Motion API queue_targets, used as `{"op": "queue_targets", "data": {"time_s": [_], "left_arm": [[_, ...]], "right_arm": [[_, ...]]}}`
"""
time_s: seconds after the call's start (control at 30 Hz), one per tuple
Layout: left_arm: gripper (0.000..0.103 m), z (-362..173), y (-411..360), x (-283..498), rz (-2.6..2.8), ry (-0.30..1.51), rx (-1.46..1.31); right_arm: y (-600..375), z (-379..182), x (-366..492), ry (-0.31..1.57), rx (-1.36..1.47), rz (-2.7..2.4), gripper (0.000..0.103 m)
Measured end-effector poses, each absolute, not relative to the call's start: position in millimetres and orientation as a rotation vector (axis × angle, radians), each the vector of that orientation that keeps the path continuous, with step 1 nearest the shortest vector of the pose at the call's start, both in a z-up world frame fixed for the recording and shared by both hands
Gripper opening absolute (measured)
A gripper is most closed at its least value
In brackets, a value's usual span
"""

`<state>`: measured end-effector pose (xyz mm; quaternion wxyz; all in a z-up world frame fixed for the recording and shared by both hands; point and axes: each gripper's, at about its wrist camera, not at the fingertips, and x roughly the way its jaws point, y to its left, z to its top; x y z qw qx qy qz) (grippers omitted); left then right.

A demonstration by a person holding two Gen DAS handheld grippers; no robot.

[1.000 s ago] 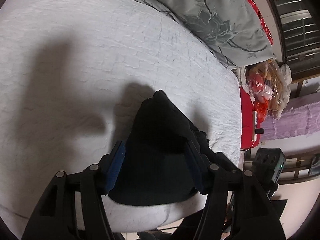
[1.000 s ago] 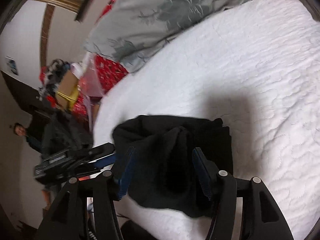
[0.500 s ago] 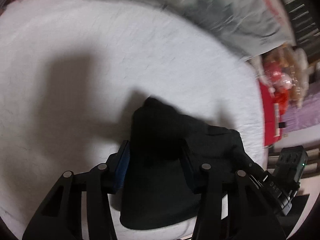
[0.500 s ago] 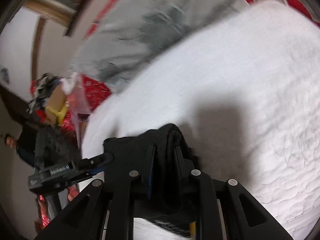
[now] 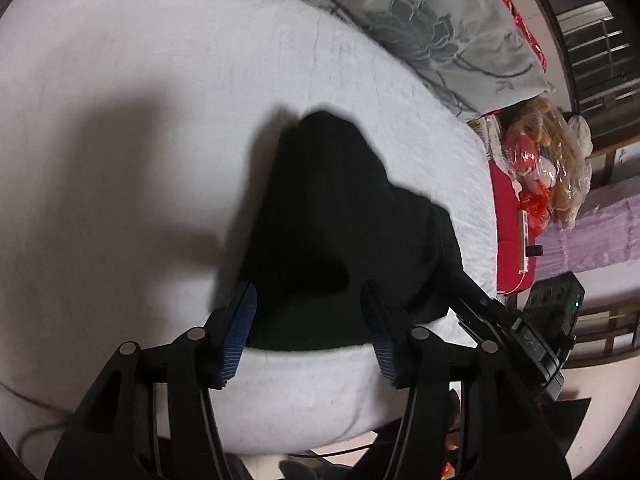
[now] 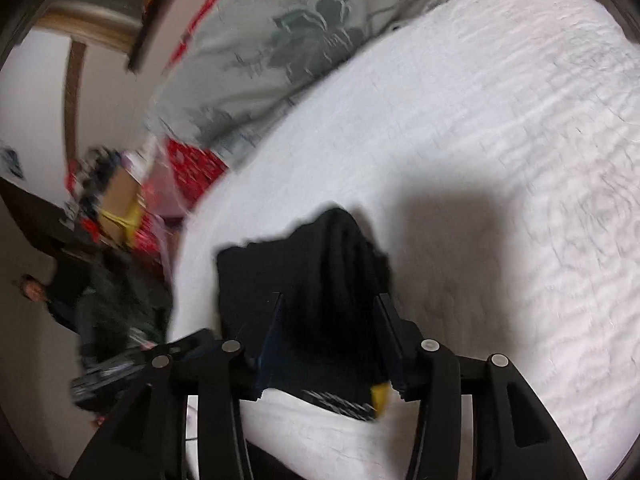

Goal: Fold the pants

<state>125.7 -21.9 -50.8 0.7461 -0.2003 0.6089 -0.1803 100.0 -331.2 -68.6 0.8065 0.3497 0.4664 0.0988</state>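
— Both tongs are mine, one in each hand. Left gripper (image 5: 308,320) stands spread apart, blue pads (image 5: 239,328) wide, nothing clamped between them. Right gripper (image 6: 330,340) is also parted, fingers on either side of a raised hump of black cloth, not pinching it as far as I can see.

— And the pants?

— Black pants (image 5: 340,240) lie bunched in a dark heap near the front edge of the white quilted bedspread (image 5: 140,100). From my left wrist the heap rises to a blunt peak pointing away from me, with its near edge running between my left fingers. From my right wrist the same pants (image 6: 312,280) show a ridge of folds down the middle and a flatter flap to the left; a small yellow tag (image 6: 379,396) and a striped band peek out at the near hem.

— What's around them?

— My other tool's black body (image 5: 512,336) sits just right of the heap in the left view. Farther back, a grey floral pillow (image 5: 440,28) rests at the bedspread's far edge. Past the bed's right side there is red bedding (image 5: 508,216) and a crinkled plastic bag of toys (image 5: 548,160).
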Motion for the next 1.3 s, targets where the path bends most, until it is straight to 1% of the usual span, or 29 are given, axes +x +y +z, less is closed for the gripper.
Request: {"op": "queue_targets", "data": {"time_s": [0.07, 0.1, 0.13, 0.17, 0.2, 0.27, 0.33, 0.47, 0.5, 0.53, 0.57, 0.6, 0.63, 0.67, 0.7, 0.77, 0.9, 1.1, 1.3], "left_arm": [[0.058, -58.1, -27.1, 119.7, -0.361, 1.323, -0.418], [0.057, -61.2, -29.5, 118.9, -0.336, 1.325, -0.395], [0.057, -62.2, -30.6, 118.4, -0.322, 1.332, -0.381], [0.057, -61.0, -31.5, 118.0, -0.323, 1.339, -0.378], [0.057, -57.4, -30.4, 116.7, -0.322, 1.336, -0.380], [0.057, -53.8, -30.5, 116.1, -0.306, 1.325, -0.336], [0.057, -60.0, -28.7, 117.9, -0.276, 1.334, -0.297], [0.058, -76.8, -17.9, 116.8, -0.285, 1.374, -0.340], [0.058, -74.1, -15.9, 115.3, -0.290, 1.368, -0.339], [0.057, -69.4, -13.9, 113.6, -0.295, 1.357, -0.332], [0.057, -60.3, -10.7, 113.1, -0.306, 1.327, -0.325], [0.057, -53.2, -9.4, 114.1, -0.320, 1.303, -0.324], [0.057, -43.1, -8.1, 117.9, -0.337, 1.271, -0.318], [0.058, -38.1, -9.6, 123.5, -0.341, 1.254, -0.309], [0.058, -32.0, -11.3, 131.5, -0.342, 1.237, -0.290], [0.059, -29.7, -16.7, 149.3, -0.353, 1.231, -0.263], [0.059, -45.3, -27.9, 178.0, -0.348, 1.300, -0.240], [0.059, -49.2, -41.3, 178.3, -0.335, 1.273, -0.135], [0.059, -53.0, -42.5, 181.9, -0.336, 1.270, -0.151]], "right_arm": [[-325.2, -76.0, 98.5, 1.027, 0.716, 0.183, 0.048], [-322.5, -79.9, 98.0, 1.031, 0.721, 0.178, 0.045], [-319.8, -81.1, 98.4, 1.037, 0.719, 0.180, 0.030], [-318.8, -79.7, 97.1, 1.043, 0.723, 0.187, 0.020], [-319.5, -77.6, 95.7, 1.042, 0.770, 0.213, 0.017], [-323.7, -68.4, 86.2, 0.994, 0.897, 0.260, 0.017], [-321.1, -61.7, 80.9, 0.979, 0.875, 0.278, 0.017], [-321.8, -94.0, 79.1, 1.066, 0.828, 0.214, 0.017], [-323.4, -97.9, 78.1, 1.063, 0.835, 0.219, 0.019], [-325.3, -95.8, 77.1, 1.049, 0.850, 0.233, 0.025], [-326.0, -91.7, 77.0, 1.041, 0.853, 0.244, 0.027], [-326.9, -83.3, 78.1, 1.026, 0.844, 0.262, 0.034], [-328.1, -76.4, 79.3, 1.004, 0.836, 0.270, 0.045], [-330.4, -69.8, 81.1, 0.977, 0.831, 0.273, 0.052], [-334.0, -62.9, 84.2, 0.945, 0.824, 0.263, 0.064], [-336.7, -57.5, 92.4, 0.928, 0.795, 0.224, 0.066], [-331.0, -68.1, 108.0, 0.971, 0.770, 0.203, 0.066], [-331.1, -88.3, 116.0, 1.010, 0.787, 0.174, 0.066], [-331.6, -104.5, 117.7, 1.031, 0.827, 0.180, 0.066]]}}
